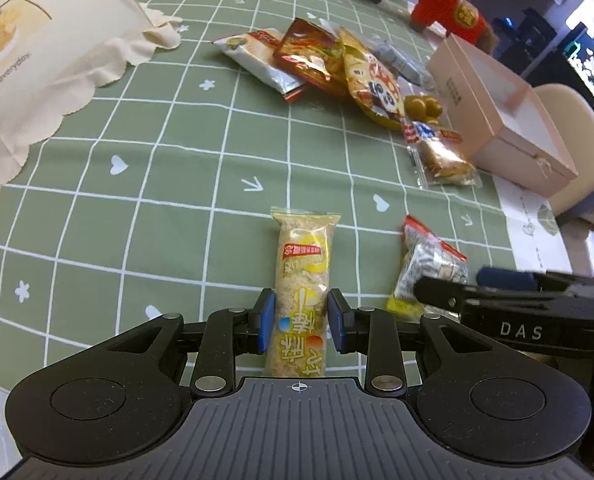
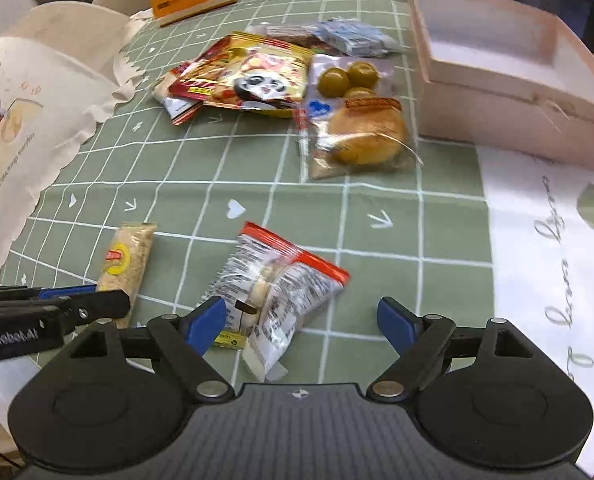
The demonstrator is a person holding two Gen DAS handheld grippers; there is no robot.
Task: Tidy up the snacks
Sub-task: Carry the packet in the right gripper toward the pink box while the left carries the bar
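A long snack bar in a clear and yellow wrapper (image 1: pixel 303 264) lies lengthwise on the green checked tablecloth (image 1: pixel 157 208). My left gripper (image 1: pixel 301 320) is shut on its near half, a blue pad pressing on each side. The same bar (image 2: pixel 127 258) shows at the left of the right wrist view. A crinkled clear packet with a red strip (image 2: pixel 281 280) lies just to its right. My right gripper (image 2: pixel 301 320) stands open over that packet's near end. The packet sits close to the left pad and clear of the right one.
A pile of snacks sits farther back: a panda packet (image 2: pixel 257 84), green balls in a pouch (image 2: pixel 349 76), a wrapped bun (image 2: pixel 361 136). An open pink box (image 2: pixel 497 92) stands at the right, on a white sheet (image 2: pixel 545 240). A cream cloth bag (image 2: pixel 37 120) lies left.
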